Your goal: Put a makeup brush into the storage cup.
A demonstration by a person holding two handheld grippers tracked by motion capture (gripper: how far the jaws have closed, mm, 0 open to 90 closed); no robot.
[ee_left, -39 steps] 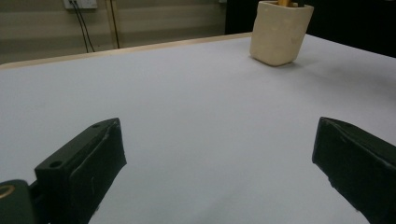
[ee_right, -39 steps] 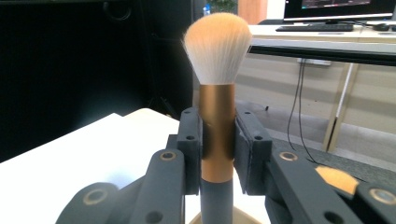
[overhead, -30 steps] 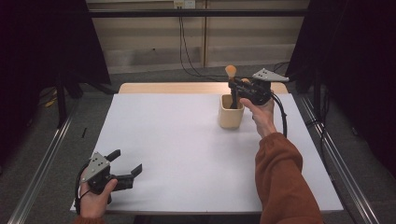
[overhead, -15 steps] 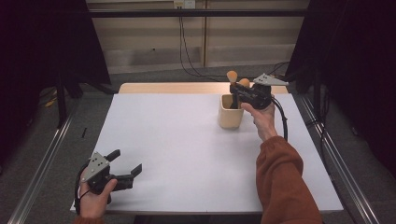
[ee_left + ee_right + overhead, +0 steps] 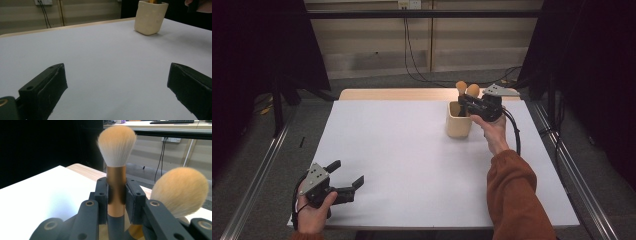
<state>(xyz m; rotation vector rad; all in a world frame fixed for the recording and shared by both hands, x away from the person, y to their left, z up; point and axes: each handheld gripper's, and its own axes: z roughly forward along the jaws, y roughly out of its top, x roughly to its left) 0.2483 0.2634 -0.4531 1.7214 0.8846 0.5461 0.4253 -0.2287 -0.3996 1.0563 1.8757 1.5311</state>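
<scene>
- Right gripper (image 5: 115,195) is clamped on the copper-coloured handle of a brush (image 5: 116,167), just under the bristles, with the brush standing upright.
- From the high view that brush (image 5: 460,88) is over the cup (image 5: 458,122) at the far right of the table (image 5: 402,150), lower end apparently down inside the cup, though I can't tell if it touches bottom.
- A second brush (image 5: 180,191) sits just beside it in the same cup, fluffy head near the gripper.
- My guess on handling: light, stiff handle, smooth so maybe a bit slippery; bristles are soft and squash easily. So the handle is the right spot to hold, not the head.
- The cup looks light too, and could tip if a brush drags on its rim.
- Left gripper (image 5: 347,181) is wide open with nothing in it, at the near left corner, well apart from the cup.
</scene>
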